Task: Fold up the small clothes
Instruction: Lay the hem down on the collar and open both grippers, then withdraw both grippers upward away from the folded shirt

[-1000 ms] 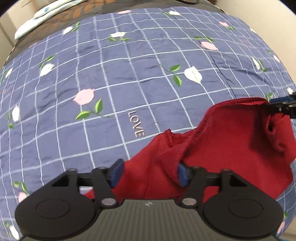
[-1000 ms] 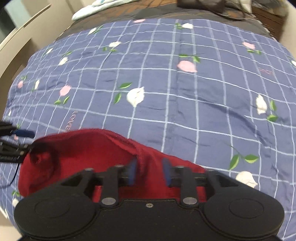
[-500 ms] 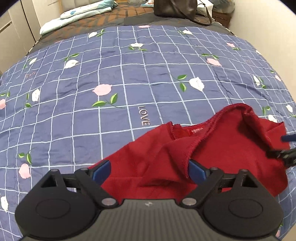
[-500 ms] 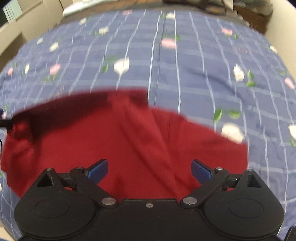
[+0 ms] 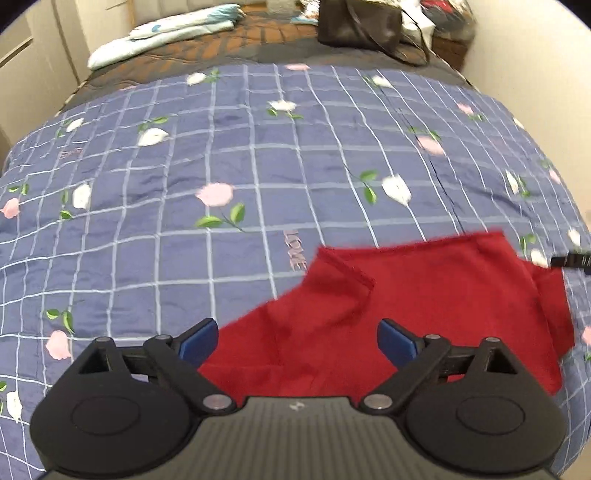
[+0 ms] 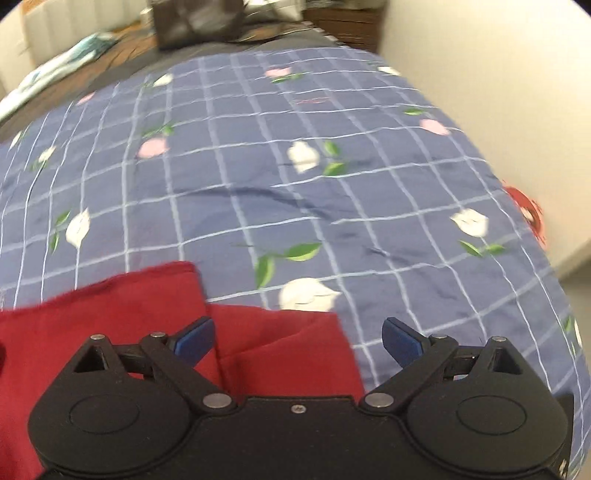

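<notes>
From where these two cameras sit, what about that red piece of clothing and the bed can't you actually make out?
- Red garment: the left wrist view hides its near edge behind the left gripper; motion blur hides what kind of garment it is.
- Right wrist view: the garment's left side runs off the frame, and the right gripper covers its near part.
- Lettering on the bedspread: too blurred to read.
- Dark bag at the far end: cut off by the top edge.

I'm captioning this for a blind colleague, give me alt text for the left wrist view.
The left gripper, jaws wide open, hangs over a red garment lying partly folded on a blue checked floral bedspread. A dark bag and a pale folded blanket sit at the far end of the bed.
</notes>
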The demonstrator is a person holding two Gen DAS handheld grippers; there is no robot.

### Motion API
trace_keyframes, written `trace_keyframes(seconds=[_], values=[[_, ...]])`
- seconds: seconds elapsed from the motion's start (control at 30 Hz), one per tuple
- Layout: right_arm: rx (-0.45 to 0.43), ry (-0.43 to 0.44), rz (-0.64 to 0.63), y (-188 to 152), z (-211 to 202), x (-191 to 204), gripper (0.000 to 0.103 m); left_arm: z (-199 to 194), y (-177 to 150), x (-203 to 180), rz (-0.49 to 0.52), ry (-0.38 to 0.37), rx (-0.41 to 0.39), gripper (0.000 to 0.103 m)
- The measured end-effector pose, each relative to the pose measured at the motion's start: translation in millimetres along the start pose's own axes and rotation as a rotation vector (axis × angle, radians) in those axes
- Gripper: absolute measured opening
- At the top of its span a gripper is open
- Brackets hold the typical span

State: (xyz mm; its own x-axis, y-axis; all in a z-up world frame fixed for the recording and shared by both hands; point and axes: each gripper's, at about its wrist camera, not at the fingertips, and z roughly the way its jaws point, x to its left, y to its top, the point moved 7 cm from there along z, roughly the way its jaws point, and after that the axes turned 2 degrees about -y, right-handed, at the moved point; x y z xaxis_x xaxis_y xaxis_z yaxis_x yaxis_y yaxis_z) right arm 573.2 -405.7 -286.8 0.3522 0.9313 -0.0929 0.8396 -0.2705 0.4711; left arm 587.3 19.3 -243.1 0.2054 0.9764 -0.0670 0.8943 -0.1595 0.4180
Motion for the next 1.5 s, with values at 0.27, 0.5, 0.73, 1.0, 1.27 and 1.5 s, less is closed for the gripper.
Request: trace_keyframes(seconds=[0.27, 0.5, 0.73, 1.0, 1.27, 1.5], values=[[0.061, 0.036, -0.011, -75.0, -27.9, -9.8, 0.101, 57.6, -51.2, -43.9, 0.280, 0.185, 0.141, 0.097], [0.184, 0.072, -0.052, -161.0, -60.6, -10.7, 0.102, 76.2, -37.2, -4.3, 0.134, 0.387, 0.166, 0.097], [0.251, 0.086, -0.028, -207.2, -80.4, -14.7, 0.102, 60.1, -27.8, 72.8, -0.083, 0.601, 0.196, 0.097], [0.220, 0.094, 0.005, -212.6, -95.9, -29.8, 0.102, 42.0, -39.7, 46.1, -0.097, 0.446, 0.106, 0.101], [0.230, 0.048, 0.005, -238.3, -120.9, -59.4, 0.102, 83.3, -32.4, -36.5, 0.117, 0.346, 0.093, 0.101], [0.263, -0.033, 0.089, -264.7, -141.5, -94.6, 0.102, 101.9, -8.0, 5.1, 0.019, 0.492, 0.139, 0.103]])
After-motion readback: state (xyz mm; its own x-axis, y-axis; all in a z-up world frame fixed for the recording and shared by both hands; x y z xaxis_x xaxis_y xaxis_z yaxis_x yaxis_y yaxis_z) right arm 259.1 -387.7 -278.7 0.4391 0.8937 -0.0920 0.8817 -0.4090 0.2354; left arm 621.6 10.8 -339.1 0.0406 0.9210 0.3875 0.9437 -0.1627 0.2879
